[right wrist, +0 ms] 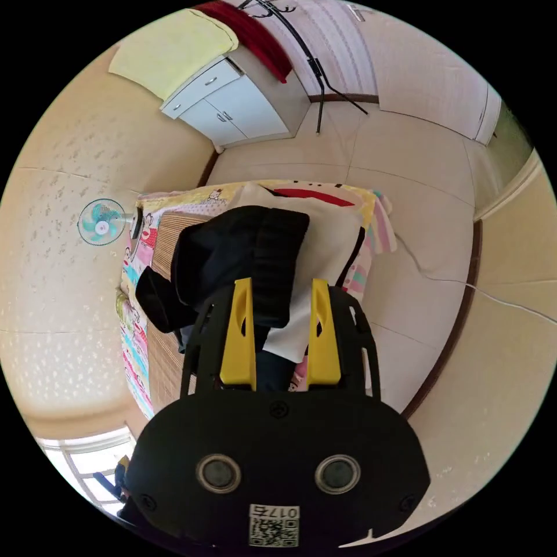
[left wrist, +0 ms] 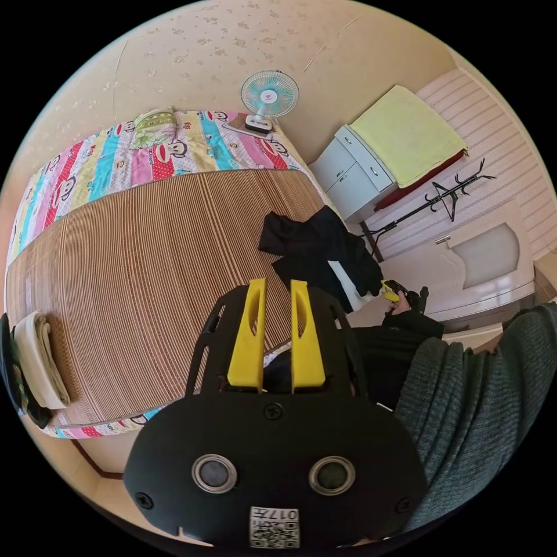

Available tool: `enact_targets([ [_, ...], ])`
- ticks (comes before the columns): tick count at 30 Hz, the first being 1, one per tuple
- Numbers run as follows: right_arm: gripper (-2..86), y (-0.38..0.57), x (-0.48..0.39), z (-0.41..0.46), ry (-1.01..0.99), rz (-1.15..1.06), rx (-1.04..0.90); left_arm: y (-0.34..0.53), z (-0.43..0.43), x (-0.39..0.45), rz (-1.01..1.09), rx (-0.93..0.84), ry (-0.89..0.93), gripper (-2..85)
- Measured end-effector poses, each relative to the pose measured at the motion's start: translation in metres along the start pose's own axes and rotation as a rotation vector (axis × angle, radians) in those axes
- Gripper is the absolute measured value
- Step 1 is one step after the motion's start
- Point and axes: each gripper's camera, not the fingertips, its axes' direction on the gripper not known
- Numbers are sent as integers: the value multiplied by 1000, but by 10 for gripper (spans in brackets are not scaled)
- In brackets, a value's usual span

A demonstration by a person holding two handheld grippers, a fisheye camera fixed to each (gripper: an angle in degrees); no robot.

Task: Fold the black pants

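The black pants lie crumpled at one edge of a bed covered with a striped bamboo mat. My left gripper hovers over the mat short of the pants, its yellow jaws a little apart with nothing between them. In the left gripper view my right gripper sits just off the bed edge beside the pants, held by a hand in a black sleeve. In the right gripper view my right gripper is open above the pants, which lie partly over a white garment.
A colourful cartoon sheet lies under the mat. A small fan stands at the bed's far end. A folded cream towel rests on the mat. A white cabinet and a black coat rack stand beyond the bed.
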Motion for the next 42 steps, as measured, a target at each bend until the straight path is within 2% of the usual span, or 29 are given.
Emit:
enact_targets([
  [3,103,32,31,30,-126,-43,-114,-12,22,20,72,-38,27,84],
  [6,61,62,62,27,-333,62,-119,-30,41,49,162,-57,75,92],
  [8,34,94,56,-20,-743,-51,65,-41,48,74,238,-56,101,97],
  [9,31,99,51,-28,-817,-75,65,-47,51,94,302,-54,104,99],
  [10,27,109,28,-44,-890,-182,36,-51,53,117,375,-51,90,101],
  [14,19,171,-95,-91,-970,-686,-109,-53,58,185,589,-42,20,124],
  [17,17,244,-165,-110,-1081,-893,-229,-51,49,224,682,39,-54,145],
  [19,15,291,-192,-118,-1160,-977,-305,-46,32,243,703,181,-187,156],
  [21,15,347,-216,-131,-1177,-1125,-356,-43,20,252,689,268,-260,153],
  [24,14,438,-233,-154,-1237,-1354,-397,-29,-22,257,632,441,-270,69],
  [25,15,459,-230,-163,-1260,-1384,-371,-19,-49,251,570,539,-261,37],
  [28,12,492,-206,-187,-1295,-1505,-261,-2,-114,237,474,652,-184,12],
  [31,13,509,-150,-198,-1339,-1534,-50,12,-177,228,419,768,-142,7],
  [34,27,535,-95,-172,-1185,-1504,68,28,-242,224,381,892,-86,11],
  [40,152,638,-29,-100,-1111,-1507,-50,44,-342,234,234,1032,-105,18],
  [42,172,681,-20,-94,-1070,-1563,12,45,-360,237,185,1054,-127,18],
])
